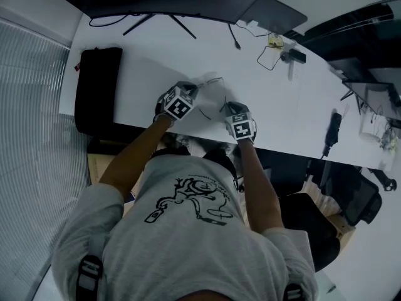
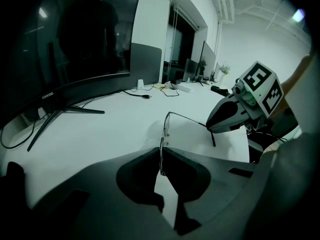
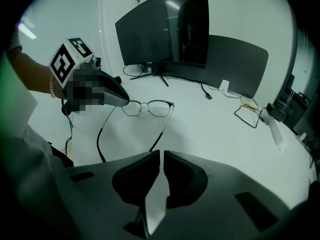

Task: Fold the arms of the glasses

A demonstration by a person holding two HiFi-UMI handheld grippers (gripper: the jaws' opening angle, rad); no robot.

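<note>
pinches the glasses (image 3: 142,106) with the left gripper (image 2: 161,149), jaws drawn in narrow on the thin rim at the left end of the front, seen edge-on running into the slit. holds the front upright, lenses facing far, both arms reaching back toward the near edge of the desk (image 3: 215,134).

carries the right gripper (image 3: 162,153) with jaws almost together, only a slit between them and nothing visible inside. sits at the tail of the right arm (image 3: 162,129), which runs straight up to the left jaw's tip; cannot tell whether touching or just short. leaves the left arm (image 3: 101,134) spread open, curving off to the near left, dark tip free.

reads as the start of the first fold: front steadied on the left, right arm lined up to be swung in, neither arm folded yet.

next probably calls for nudging the right arm leftward about its hinge until flat behind the lenses, with the left pinch firm so the front does not twist. light pressure only, given such thin wire. afterwards likely needs a fresh hold, since the left gripper sits right by the left arm's hinge.

farther out: dark curved monitor (image 3: 165,29) at the far side, cable loop (image 3: 247,115) far right, black bag (image 1: 97,89) far left.
</note>
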